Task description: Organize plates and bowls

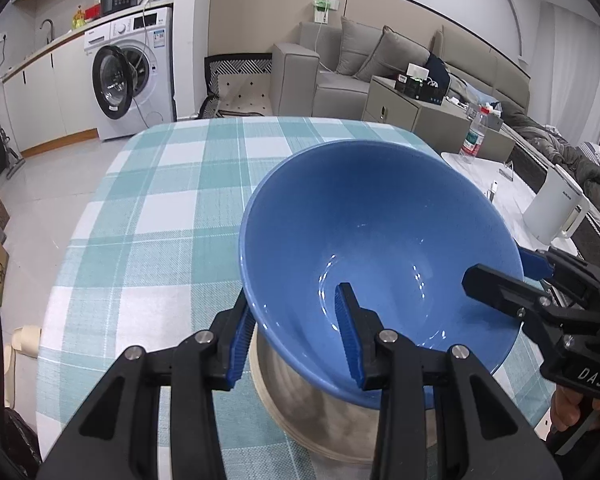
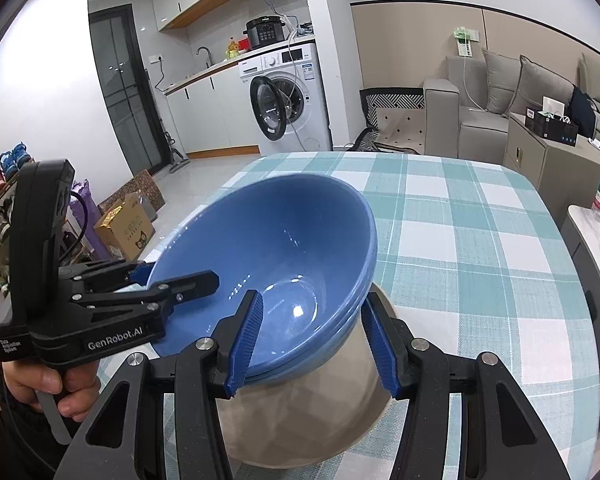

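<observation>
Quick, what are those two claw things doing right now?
Left gripper: closed on the rim of the blue bowl, one finger inside, one outside.
Right gripper: closed on the bowl's opposite rim in the same way.

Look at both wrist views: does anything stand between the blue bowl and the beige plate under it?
Nothing visible does. The blue bowl, held tilted at opposite rims by the left gripper and right gripper, sits directly above the beige plate on the checked tablecloth. Whether they touch cannot be told.

Each black hand-held gripper (image 1: pixel 296 332) has ribbed blue pads, silver screws, white lettering.
</observation>
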`<state>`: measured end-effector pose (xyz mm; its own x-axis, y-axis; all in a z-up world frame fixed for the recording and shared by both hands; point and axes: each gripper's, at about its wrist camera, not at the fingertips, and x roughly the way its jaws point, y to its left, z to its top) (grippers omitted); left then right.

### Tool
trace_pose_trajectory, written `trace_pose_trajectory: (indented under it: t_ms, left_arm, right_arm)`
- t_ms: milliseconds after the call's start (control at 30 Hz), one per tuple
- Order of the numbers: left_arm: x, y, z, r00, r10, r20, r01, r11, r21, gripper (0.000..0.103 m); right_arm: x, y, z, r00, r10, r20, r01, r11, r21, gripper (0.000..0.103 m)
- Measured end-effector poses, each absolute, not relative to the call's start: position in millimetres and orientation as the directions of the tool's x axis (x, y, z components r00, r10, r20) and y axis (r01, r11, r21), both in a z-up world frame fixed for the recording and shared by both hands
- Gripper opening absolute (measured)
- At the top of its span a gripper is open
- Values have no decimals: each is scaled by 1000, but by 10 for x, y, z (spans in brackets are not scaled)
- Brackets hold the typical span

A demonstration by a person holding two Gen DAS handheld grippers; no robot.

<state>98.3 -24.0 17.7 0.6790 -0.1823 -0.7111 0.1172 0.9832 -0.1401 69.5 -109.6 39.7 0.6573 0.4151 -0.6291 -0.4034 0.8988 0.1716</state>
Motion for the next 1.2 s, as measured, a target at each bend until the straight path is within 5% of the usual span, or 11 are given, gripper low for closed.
trace_pose_trajectory:
  t_ms: [533,733,967,1100,1200]
  left_arm:
    - [1048,-272,163,683,-198,-703,127,980,-152,39]
    - [1035,-253,155,678,-209,-705,137,978,-157,54]
    - [941,-164,222,707,-173,-686,109,985,-137,77]
    - [847,-81,268,732,-172,-659,109,985,-137,83]
    - [762,-38,301,757,-153,-635,100,988,-119,98]
  right_arm:
    - [707,-1144,388,660,414,-626,-395,901,180,54]
    - [694,-1127,412,667,407,-624,-409,900,151,55]
    - [584,-1108,480,699,390,-599,-438,896,73,83]
    - [544,-1153,502,715,388,-581,-433,899,67,90]
    - [504,-1200,519,729,391,-561,-434,899,63,102]
